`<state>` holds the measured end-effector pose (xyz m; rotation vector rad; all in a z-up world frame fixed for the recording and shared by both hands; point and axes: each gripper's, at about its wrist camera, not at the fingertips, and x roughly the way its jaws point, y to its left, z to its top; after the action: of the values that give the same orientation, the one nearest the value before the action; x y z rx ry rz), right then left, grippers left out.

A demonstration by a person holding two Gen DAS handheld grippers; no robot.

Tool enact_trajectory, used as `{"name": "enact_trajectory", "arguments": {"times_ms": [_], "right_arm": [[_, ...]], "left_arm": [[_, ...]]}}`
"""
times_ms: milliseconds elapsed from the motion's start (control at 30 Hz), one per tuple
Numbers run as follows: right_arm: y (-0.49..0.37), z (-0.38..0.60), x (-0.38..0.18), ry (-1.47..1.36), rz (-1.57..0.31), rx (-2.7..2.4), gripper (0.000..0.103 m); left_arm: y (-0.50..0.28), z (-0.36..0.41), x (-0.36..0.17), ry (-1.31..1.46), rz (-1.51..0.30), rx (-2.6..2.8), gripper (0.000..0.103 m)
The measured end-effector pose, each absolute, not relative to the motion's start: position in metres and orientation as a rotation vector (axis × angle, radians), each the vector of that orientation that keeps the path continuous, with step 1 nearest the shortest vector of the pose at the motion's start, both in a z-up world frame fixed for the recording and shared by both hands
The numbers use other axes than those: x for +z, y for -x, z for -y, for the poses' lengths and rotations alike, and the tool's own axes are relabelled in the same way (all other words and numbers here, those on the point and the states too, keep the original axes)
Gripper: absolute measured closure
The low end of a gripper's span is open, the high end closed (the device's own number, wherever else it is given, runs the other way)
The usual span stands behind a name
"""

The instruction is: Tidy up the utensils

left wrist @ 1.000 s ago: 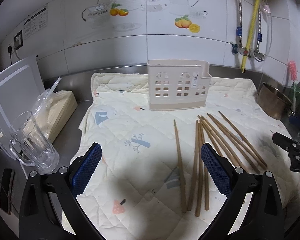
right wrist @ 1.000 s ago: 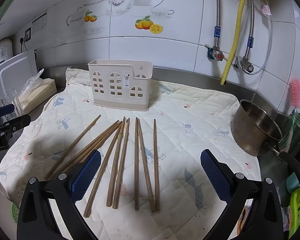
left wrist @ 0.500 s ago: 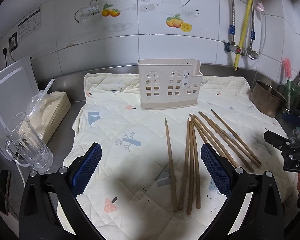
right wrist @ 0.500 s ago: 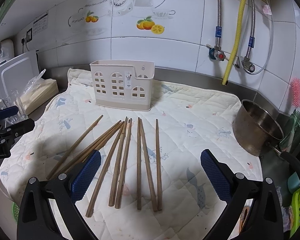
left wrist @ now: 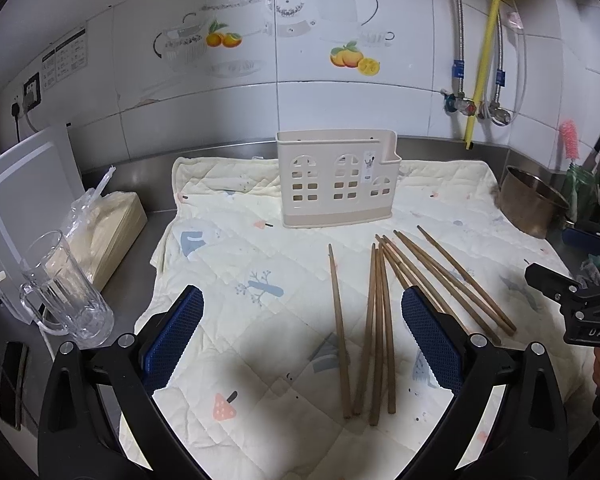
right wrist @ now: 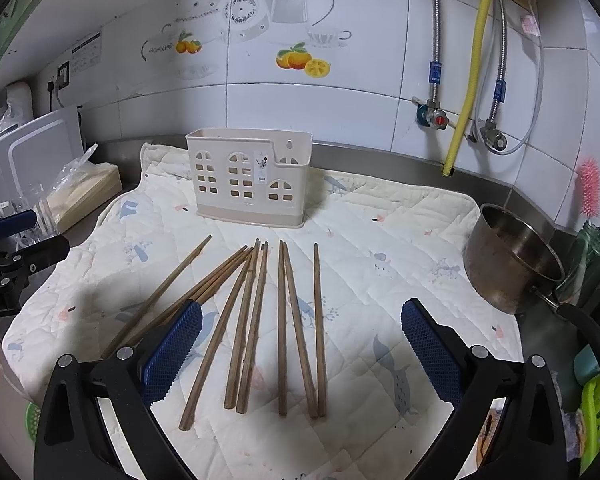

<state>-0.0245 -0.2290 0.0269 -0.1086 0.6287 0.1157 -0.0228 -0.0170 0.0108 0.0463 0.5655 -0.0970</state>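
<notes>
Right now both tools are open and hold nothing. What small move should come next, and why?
Probably lower the right tool onto the chopsticks and close on one or two. They lie loose on the quilted mat, directly between its open fingers, while the cream holder behind them looks empty. The left tool is also open, but most sticks lie to its right.

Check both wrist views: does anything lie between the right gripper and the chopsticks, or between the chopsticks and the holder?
Nothing visible does. The right gripper hangs with jaws open over the chopsticks, with only bare cloth around them. The strip of cloth up to the holder carries no object either.
</notes>
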Motion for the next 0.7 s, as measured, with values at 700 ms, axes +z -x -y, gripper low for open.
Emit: {"name": "enact_trajectory", "arguments": {"times_ms": [700], "right_arm": [[0.040, 0.228, 0.037, 0.092, -0.595, 0.129, 0.006]], "left_arm": [[0.038, 0.016, 0.020, -0.033, -0.549, -0.120, 0.005]]}}
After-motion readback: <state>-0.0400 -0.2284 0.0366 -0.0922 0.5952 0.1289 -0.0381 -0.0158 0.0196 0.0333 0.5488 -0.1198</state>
